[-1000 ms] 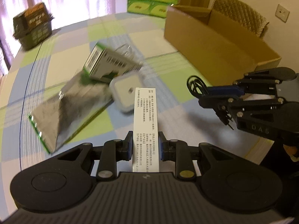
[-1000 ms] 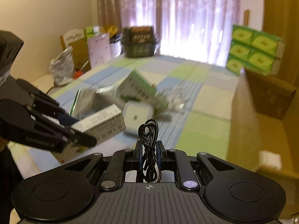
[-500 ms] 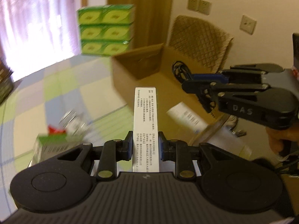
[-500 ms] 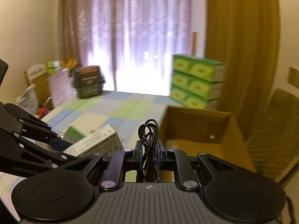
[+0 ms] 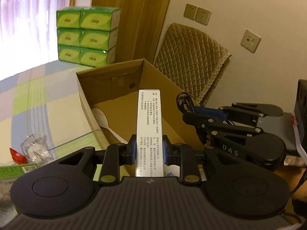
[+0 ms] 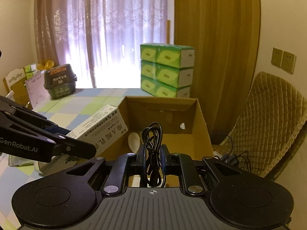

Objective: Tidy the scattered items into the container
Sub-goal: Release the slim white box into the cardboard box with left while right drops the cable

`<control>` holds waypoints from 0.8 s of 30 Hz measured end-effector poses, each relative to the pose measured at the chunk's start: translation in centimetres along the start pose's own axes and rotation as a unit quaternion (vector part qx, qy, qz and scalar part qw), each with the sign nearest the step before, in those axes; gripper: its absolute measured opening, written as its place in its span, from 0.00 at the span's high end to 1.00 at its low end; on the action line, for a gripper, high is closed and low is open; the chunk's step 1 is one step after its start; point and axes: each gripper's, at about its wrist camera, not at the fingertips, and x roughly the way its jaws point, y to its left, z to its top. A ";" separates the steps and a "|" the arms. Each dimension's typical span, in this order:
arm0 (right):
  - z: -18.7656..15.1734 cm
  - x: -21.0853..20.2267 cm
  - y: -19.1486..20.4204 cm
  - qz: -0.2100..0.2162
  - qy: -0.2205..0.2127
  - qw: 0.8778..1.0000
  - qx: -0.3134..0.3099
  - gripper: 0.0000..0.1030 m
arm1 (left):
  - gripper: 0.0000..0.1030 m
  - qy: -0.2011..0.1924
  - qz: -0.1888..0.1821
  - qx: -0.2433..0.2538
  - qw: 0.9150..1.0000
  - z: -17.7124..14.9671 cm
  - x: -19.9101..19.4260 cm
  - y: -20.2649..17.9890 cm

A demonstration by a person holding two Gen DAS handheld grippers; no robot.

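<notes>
White carton (image 5: 149,122) clamped btwn left gripper (image 5: 149,151) fingers, sticking out over the open cardboard box (image 5: 86,95). Coiled black cable (image 6: 152,143) pinched in right gripper (image 6: 153,158), also above the box, just right of the carton. White spoon (image 5: 100,117) lies on box floor. Box sits on checked tablecloth (image 5: 38,95); green tissue packs (image 5: 86,36) stacked behind.
</notes>
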 end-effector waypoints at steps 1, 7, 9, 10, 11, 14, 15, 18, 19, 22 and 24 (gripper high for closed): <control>-0.1 0.2 -0.3 -0.001 0.001 1.000 0.002 0.84 | 0.79 0.002 -0.001 -0.006 1.000 0.0 0.4 0.0; -0.6 1.5 -1.6 -0.001 0.006 1.000 0.019 0.84 | 0.79 0.009 -0.002 -0.025 1.000 0.3 2.5 0.1; -0.7 1.9 -1.8 0.000 0.009 1.000 0.022 0.84 | 0.79 0.011 -0.002 -0.028 1.000 0.2 2.8 0.0; -0.8 2.0 -1.9 0.000 0.010 1.000 0.024 0.84 | 0.79 0.012 -0.002 -0.029 0.999 0.1 3.0 0.0; -0.8 2.1 -1.9 0.000 0.011 1.000 0.024 0.84 | 0.79 0.014 -0.002 -0.031 0.999 0.1 3.2 0.0; -0.8 2.5 -2.1 0.000 0.012 1.000 0.027 0.84 | 0.79 0.017 -0.001 -0.032 0.999 0.0 3.6 -0.1; -0.9 2.6 -2.2 0.000 0.012 1.000 0.029 0.84 | 0.79 0.018 -0.001 -0.033 0.999 0.0 3.7 -0.1; -0.9 2.7 -2.4 0.000 0.013 0.999 0.032 0.84 | 0.79 0.022 0.003 -0.029 0.999 -0.2 4.0 -0.1; -1.0 2.7 -2.4 0.000 0.013 0.999 0.032 0.84 | 0.79 0.021 0.007 -0.031 0.999 -0.2 4.0 -0.1; -1.1 2.7 -2.5 -0.001 0.014 0.999 0.033 0.84 | 0.70 0.013 0.014 -0.034 0.999 -0.3 3.7 0.1; -1.1 2.6 -2.5 -0.001 0.015 0.999 0.032 0.84 | 0.70 0.009 0.017 -0.027 0.999 -0.3 3.4 0.0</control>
